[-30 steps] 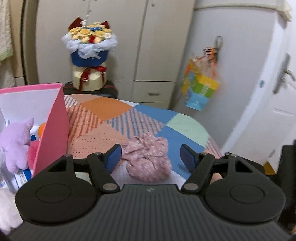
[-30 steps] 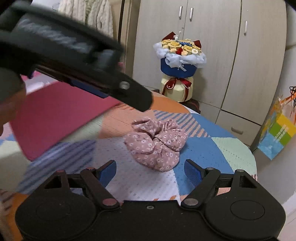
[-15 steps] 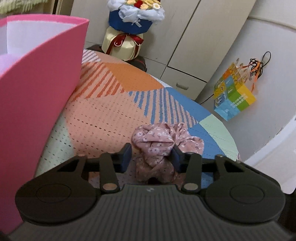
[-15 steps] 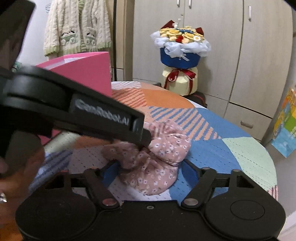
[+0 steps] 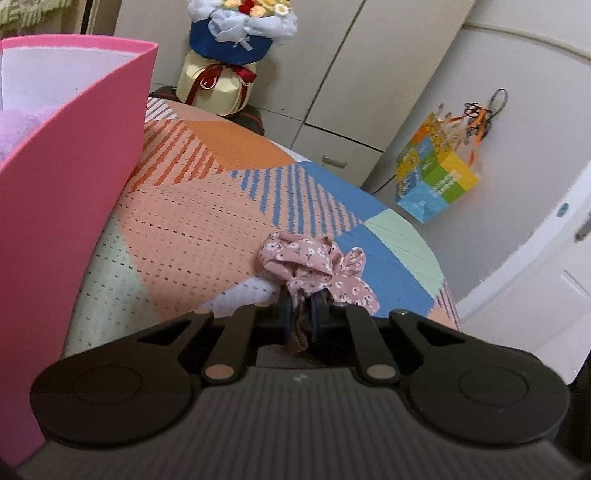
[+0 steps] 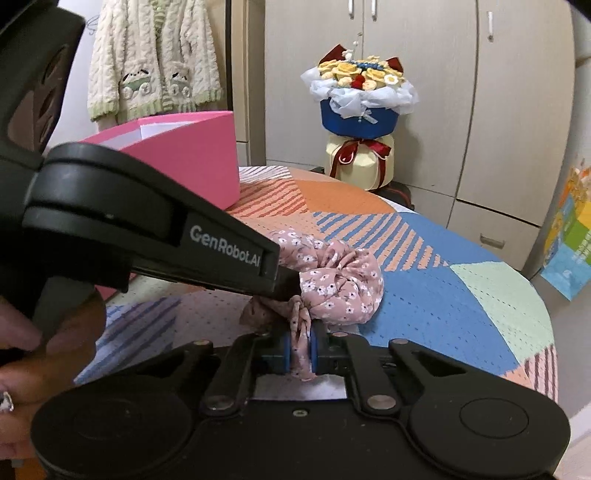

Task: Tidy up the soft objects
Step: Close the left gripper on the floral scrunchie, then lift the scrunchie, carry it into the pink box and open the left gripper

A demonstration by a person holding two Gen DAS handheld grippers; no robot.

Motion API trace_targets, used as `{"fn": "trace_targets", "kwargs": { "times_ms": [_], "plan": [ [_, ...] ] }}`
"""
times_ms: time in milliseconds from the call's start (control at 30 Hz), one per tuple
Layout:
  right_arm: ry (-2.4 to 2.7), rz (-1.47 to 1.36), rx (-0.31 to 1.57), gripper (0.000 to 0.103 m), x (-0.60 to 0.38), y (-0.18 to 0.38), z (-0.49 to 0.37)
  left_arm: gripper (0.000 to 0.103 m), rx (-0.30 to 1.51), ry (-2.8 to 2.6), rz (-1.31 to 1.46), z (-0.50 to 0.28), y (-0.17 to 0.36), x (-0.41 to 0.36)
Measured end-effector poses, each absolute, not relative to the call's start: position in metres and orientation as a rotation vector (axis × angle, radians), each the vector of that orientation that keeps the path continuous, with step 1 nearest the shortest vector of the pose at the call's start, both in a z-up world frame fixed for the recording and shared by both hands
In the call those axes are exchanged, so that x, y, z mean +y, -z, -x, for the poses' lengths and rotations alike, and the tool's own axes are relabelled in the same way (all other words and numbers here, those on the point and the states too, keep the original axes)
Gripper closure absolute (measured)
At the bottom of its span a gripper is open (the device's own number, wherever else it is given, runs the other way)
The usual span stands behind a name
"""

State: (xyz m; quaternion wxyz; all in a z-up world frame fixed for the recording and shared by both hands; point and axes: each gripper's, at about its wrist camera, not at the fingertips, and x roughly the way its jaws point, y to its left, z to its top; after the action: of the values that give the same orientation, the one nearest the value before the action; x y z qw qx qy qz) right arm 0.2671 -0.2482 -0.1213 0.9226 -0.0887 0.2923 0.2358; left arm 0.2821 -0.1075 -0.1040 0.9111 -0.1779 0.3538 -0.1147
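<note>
On the patchwork table (image 6: 461,295), your left gripper (image 5: 302,314) and right gripper (image 6: 300,350), apart a second ago, now both clamp the floral cloth (image 6: 340,284), so it's ready for the pink box (image 5: 66,206).

One floral scrunchie (image 5: 314,258), one pink box (image 5: 66,206), one bouquet (image 6: 360,88) — two grippers.

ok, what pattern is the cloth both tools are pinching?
Dusty pink cloth with small white flowers, clearest in the right wrist view.

Occlusions / crops

Pink box (image 5: 70,206) cut by left edge; lilac plush (image 5: 18,129) inside mostly hidden behind its wall. Left gripper (image 6: 284,280) covers part of floral scrunchie (image 6: 340,284). Bouquet (image 5: 240,29) top cropped.
</note>
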Motion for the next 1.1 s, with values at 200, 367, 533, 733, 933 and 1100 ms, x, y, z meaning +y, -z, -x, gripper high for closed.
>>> {"fn": "trace_targets", "kwargs": {
  "times_ms": [200, 367, 533, 733, 933, 1100],
  "plan": [
    [-0.461, 0.175, 0.595, 0.092, -0.247, 0.111, -0.24, 0.095, 0.727, 0.272, 0.306, -0.257, 0.092, -0.109],
    [-0.459, 0.195, 0.585, 0.092, -0.242, 0.104, -0.215, 0.095, 0.726, 0.292, 0.31, -0.236, 0.086, -0.101],
    [-0.488, 0.143, 0.57, 0.092, -0.242, 0.103, -0.192, 0.095, 0.711, 0.306, 0.312, -0.211, 0.088, -0.088],
    [-0.497, 0.151, 0.545, 0.091, -0.229, 0.106, -0.159, 0.095, 0.664, 0.367, 0.259, -0.175, 0.09, -0.074],
    [-0.509, 0.208, 0.546, 0.091, -0.217, 0.096, -0.125, 0.095, 0.68, 0.425, 0.206, -0.142, 0.081, -0.062],
    [-0.548, 0.242, 0.57, 0.091, -0.206, 0.082, -0.092, 0.095, 0.733, 0.466, 0.121, -0.112, 0.062, -0.051]
  ]
}}
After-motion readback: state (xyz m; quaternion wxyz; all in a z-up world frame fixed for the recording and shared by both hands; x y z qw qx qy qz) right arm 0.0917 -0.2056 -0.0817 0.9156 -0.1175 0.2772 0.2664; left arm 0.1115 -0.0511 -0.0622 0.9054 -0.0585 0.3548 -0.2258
